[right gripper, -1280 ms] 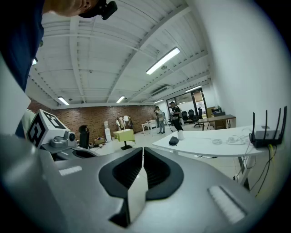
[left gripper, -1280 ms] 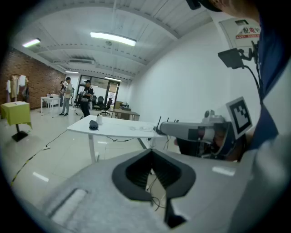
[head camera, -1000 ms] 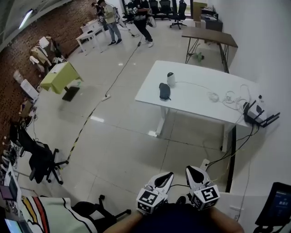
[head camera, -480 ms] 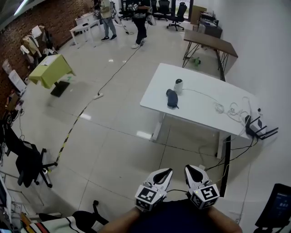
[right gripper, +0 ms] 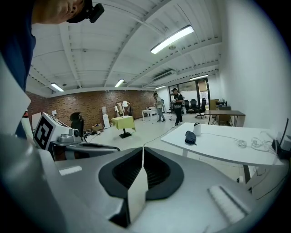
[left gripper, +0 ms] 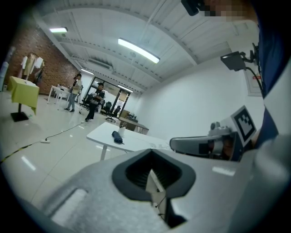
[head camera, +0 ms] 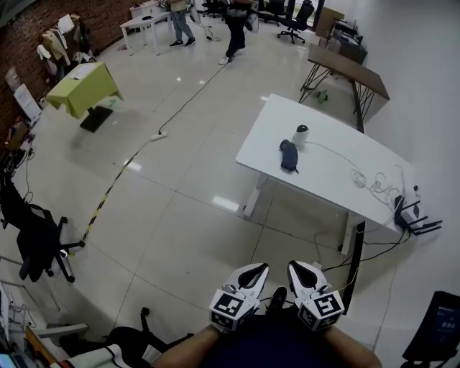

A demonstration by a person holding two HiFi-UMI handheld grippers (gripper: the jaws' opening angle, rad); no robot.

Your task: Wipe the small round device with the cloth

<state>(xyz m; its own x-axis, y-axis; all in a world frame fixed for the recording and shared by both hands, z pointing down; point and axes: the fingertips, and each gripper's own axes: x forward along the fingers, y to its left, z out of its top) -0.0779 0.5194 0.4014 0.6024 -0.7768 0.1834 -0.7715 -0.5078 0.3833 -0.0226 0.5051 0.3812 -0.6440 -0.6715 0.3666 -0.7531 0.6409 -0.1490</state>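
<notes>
White table (head camera: 327, 183) on a glossy pale tiled floor (head camera: 180, 230), brick wall (right gripper: 91, 102) behind.
On the table, the small round device (head camera: 301, 134) stands just beside the dark cloth (head camera: 288, 155), both too small for detail. The left gripper (head camera: 254, 269) and right gripper (head camera: 299, 267) are well apart from the table, jaws closed on nothing. Two people (head camera: 237, 18) are cut off at the top edge.

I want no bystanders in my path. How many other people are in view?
2. One person stands by the far white desk; the second person stands right of the first, near the office chairs. More may be hidden off-frame.
</notes>
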